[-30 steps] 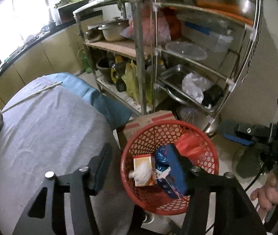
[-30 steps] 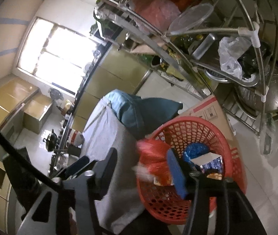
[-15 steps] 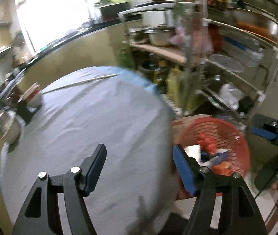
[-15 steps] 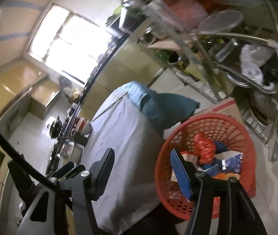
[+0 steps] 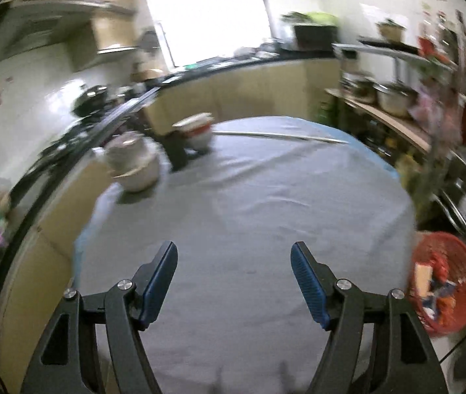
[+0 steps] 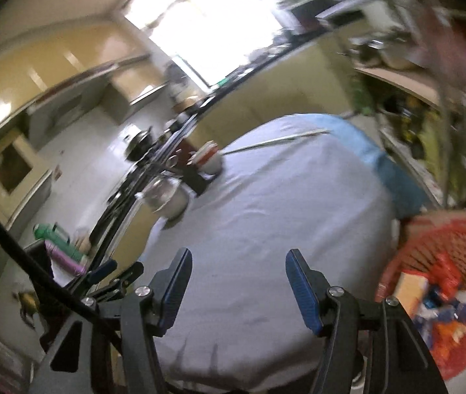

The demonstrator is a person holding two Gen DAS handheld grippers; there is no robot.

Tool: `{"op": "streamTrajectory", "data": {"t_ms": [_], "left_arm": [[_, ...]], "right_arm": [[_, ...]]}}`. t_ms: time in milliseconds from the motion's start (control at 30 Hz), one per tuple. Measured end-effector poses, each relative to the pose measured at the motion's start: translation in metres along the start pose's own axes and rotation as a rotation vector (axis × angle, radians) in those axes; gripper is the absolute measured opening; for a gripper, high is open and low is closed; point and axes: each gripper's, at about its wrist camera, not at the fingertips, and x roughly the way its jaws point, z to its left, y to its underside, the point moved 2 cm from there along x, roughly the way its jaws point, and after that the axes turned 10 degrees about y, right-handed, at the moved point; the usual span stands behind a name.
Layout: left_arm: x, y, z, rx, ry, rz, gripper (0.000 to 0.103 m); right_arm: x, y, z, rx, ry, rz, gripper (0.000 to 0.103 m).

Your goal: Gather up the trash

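Note:
A red mesh basket (image 5: 443, 289) stands on the floor past the table's right edge. It holds a yellow-white carton (image 6: 408, 290) and red and blue wrappers (image 6: 446, 298). My left gripper (image 5: 233, 249) hangs open above the grey tablecloth (image 5: 249, 203), with nothing between its blue pads. My right gripper (image 6: 239, 254) is open too, over the same cloth (image 6: 265, 216), with the basket (image 6: 462, 256) to its lower right. I make out no loose trash on the cloth. Both views are blurred by motion.
At the table's far left are a white lidded pot (image 5: 134, 167), stacked bowls (image 5: 197, 131) and a black stand (image 5: 175, 151). A long thin stick (image 5: 282, 136) lies across the far side. A metal rack (image 5: 430, 115) of pots stands right; a cardboard box (image 6: 443, 220) sits behind the basket.
Both grippers swung left and up from over the basket to over the table. The left jaws let go of a blue packet and the right a red wrapper; both lie in the basket.

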Motion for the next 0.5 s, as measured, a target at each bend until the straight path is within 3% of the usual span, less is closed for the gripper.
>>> {"op": "streamTrajectory", "data": {"t_ms": [167, 333, 433, 500], "left_arm": [[-0.02, 0.005, 0.047, -0.071, -0.092, -0.038, 0.073], [-0.038, 0.013, 0.084, -0.127, -0.153, -0.059, 0.073], [-0.047, 0.018, 0.097, -0.153, -0.178, -0.075, 0.087], [-0.054, 0.021, 0.106, -0.169, -0.202, -0.094, 0.09]], "right_arm": [[0.011, -0.001, 0.063, -0.114, -0.053, -0.007, 0.064], [0.016, 0.013, 0.11, -0.207, -0.052, -0.017, 0.064], [0.018, 0.025, 0.136, -0.279, -0.031, -0.029, 0.064], [0.019, 0.031, 0.149, -0.319, -0.014, -0.035, 0.064]]}}
